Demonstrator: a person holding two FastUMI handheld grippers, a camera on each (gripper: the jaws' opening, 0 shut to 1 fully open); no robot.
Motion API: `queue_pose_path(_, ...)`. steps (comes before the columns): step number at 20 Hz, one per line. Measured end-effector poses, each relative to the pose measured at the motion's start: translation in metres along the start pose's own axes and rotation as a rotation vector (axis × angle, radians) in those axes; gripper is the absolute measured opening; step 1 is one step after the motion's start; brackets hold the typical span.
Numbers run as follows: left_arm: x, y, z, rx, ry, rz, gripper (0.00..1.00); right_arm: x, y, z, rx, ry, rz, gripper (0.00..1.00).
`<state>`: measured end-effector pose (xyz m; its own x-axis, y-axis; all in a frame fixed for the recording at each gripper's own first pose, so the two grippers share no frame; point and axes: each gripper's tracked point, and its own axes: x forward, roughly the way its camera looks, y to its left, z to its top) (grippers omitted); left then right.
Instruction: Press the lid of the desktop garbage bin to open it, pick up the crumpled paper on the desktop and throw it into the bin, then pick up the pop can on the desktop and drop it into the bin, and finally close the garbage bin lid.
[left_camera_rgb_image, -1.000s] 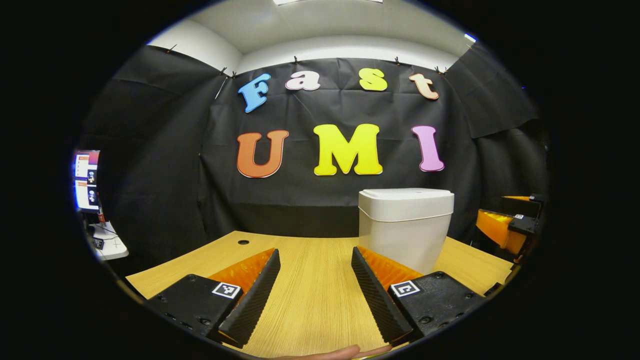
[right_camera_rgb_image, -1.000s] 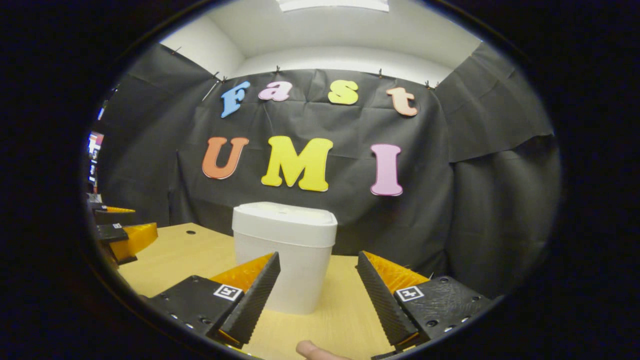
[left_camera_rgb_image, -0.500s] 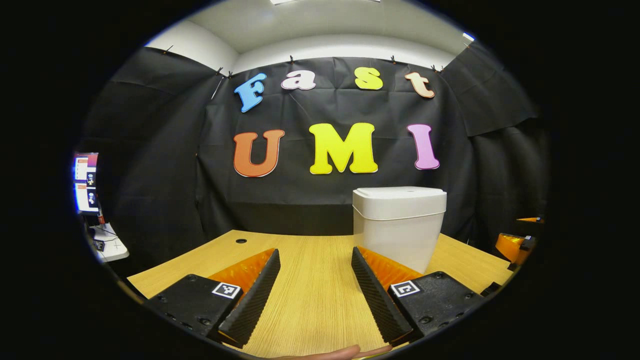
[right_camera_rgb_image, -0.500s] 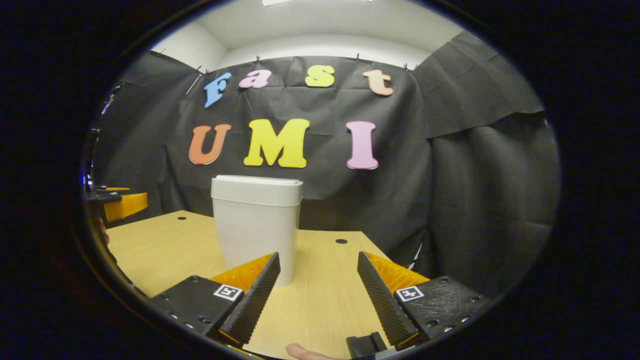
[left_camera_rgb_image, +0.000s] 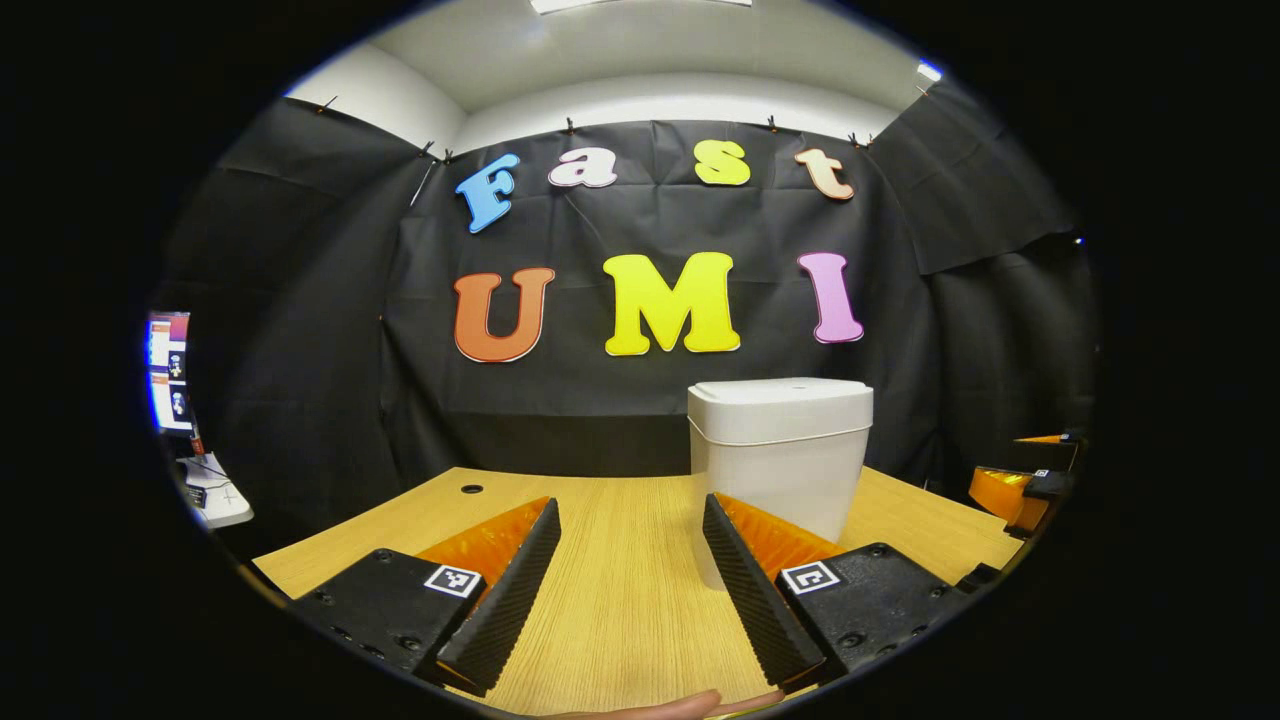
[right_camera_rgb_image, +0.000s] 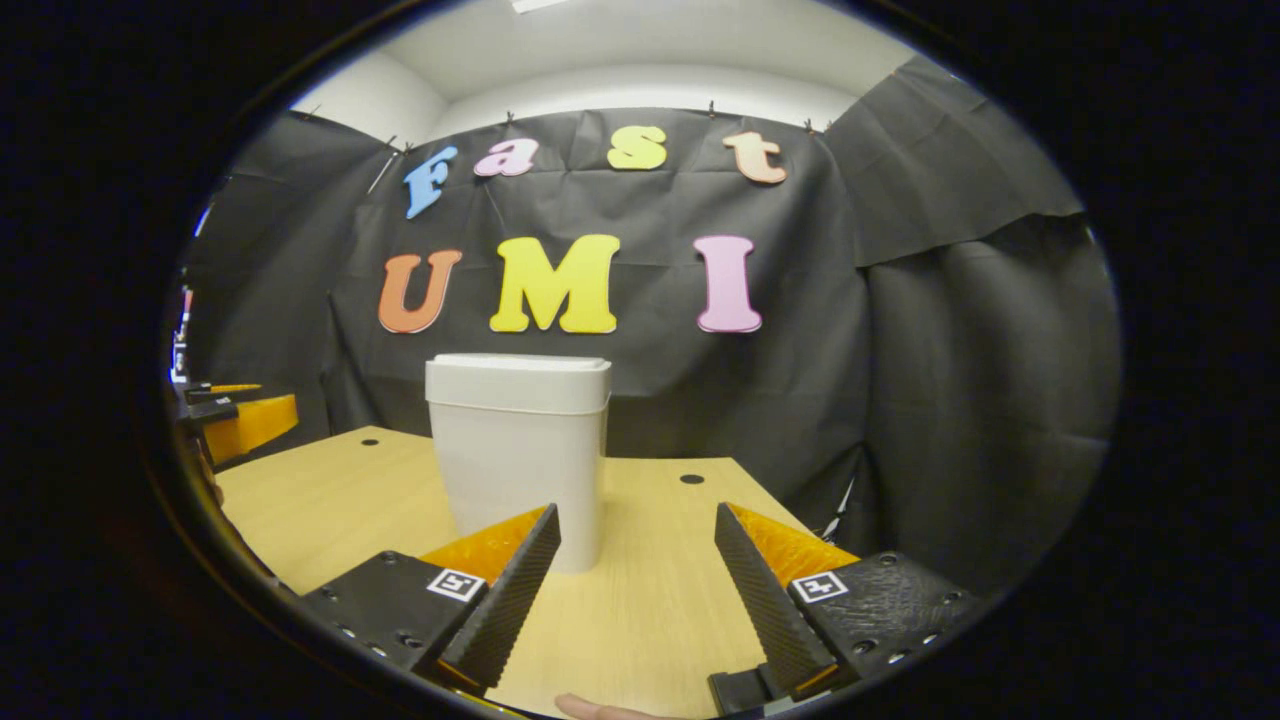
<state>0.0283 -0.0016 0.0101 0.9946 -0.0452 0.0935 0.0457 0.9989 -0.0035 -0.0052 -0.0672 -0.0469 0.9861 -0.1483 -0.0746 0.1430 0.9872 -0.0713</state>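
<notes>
A: Starting at the left of the left gripper view, a lit screen (left_camera_rgb_image: 168, 372) glows at the edge beside a small white table (left_camera_rgb_image: 218, 497). The left gripper (left_camera_rgb_image: 630, 570) hangs low over the wooden bench (left_camera_rgb_image: 620, 600), fingers spread wide, nothing between them.

B: And the bin?

A: The white garbage bin (left_camera_rgb_image: 778, 455) stands upright on the bench, right of centre, lid (left_camera_rgb_image: 780, 392) flat and closed. The gripper's right finger overlaps its base in the picture; contact I cannot tell. At the far right, the right gripper (left_camera_rgb_image: 1022, 490) pokes in.

B: Over to the right gripper view.

A: The left gripper (right_camera_rgb_image: 235, 420) sits at the left edge. The bin (right_camera_rgb_image: 520, 450) comes next, left of centre, lid (right_camera_rgb_image: 518, 366) down. The right gripper (right_camera_rgb_image: 635, 575) is spread open and empty, with a fingertip (right_camera_rgb_image: 590, 708) at the bottom edge.
</notes>
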Motion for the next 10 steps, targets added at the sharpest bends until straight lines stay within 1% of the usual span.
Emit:
queue_pose_path(3, 0.002, 0.004, -0.004, -0.007, 0.011, 0.010, 0.93, 0.002, 0.006, -0.002, -0.015, 0.007, 0.013, 0.95)
queue_pose_path(5, 0.004, 0.004, -0.004, -0.010, 0.015, 0.013, 0.93, 0.005, 0.004, -0.005, -0.018, 0.017, 0.000, 0.95)
queue_pose_path(9, 0.004, 0.004, -0.005, -0.011, 0.018, 0.011, 0.93, 0.007, 0.004, -0.010, 0.002, 0.041, 0.004, 0.98)
queue_pose_path(10, 0.005, 0.003, -0.005, -0.010, 0.018, 0.009, 0.93, 0.009, 0.003, -0.011, 0.003, 0.045, 0.003, 0.95)
